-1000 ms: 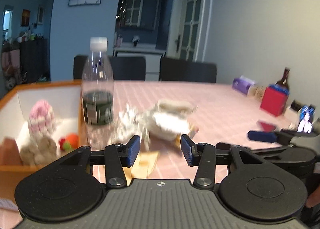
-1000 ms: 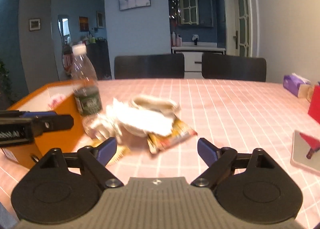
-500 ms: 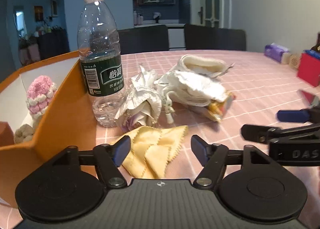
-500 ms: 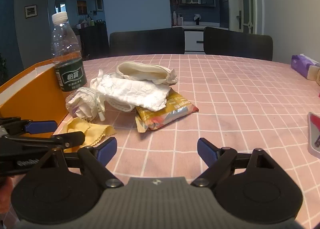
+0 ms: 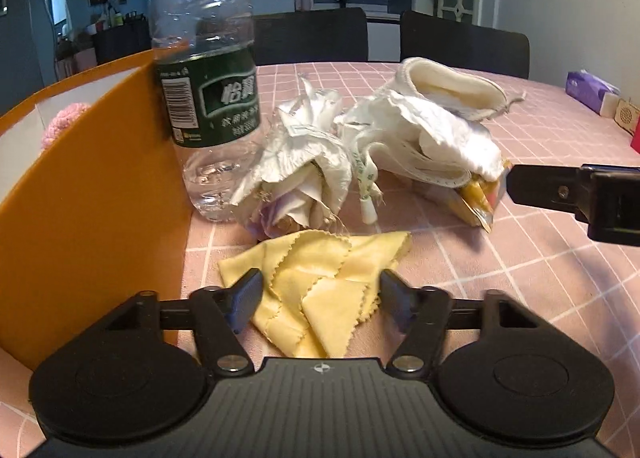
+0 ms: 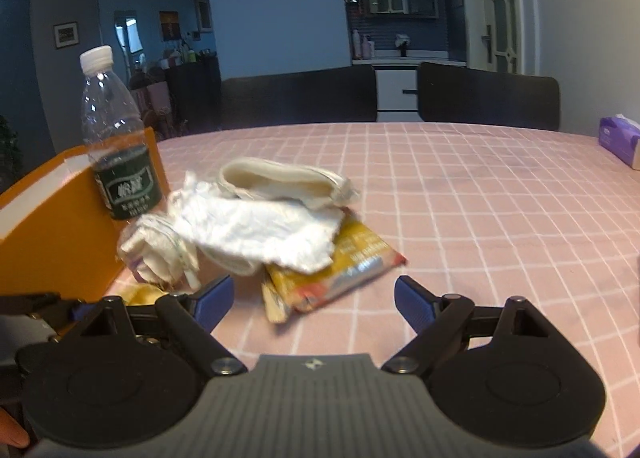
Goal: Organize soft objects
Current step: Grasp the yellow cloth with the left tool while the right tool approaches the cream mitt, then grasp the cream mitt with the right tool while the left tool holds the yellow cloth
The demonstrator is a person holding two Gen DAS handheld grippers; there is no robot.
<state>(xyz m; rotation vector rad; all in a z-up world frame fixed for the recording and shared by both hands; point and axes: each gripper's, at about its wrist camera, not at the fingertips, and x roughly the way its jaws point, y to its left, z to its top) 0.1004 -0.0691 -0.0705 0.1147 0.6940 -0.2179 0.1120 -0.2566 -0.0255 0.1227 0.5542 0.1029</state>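
A folded yellow cloth [image 5: 320, 282] lies on the pink checked table, right between the open fingers of my left gripper [image 5: 320, 298]. Behind it sit a crumpled white fabric flower [image 5: 300, 174], a white cloth [image 5: 424, 138] and a cream slipper [image 5: 448, 88] over a yellow snack packet [image 6: 340, 266]. An orange box [image 5: 92, 194] at the left holds a pink knitted toy [image 5: 64, 124]. My right gripper [image 6: 314, 298] is open and empty, just before the snack packet; one of its fingers also shows in the left wrist view [image 5: 560, 190].
A clear water bottle [image 5: 206, 98] stands against the orange box's corner. A purple tissue pack [image 6: 622, 140] lies at the far right of the table [image 6: 480, 198]. Two dark chairs [image 6: 488, 98] stand at the far edge.
My left gripper has moved forward and down, so its open fingers now straddle the yellow cloth. My right gripper has moved closer to the pile and the snack packet.
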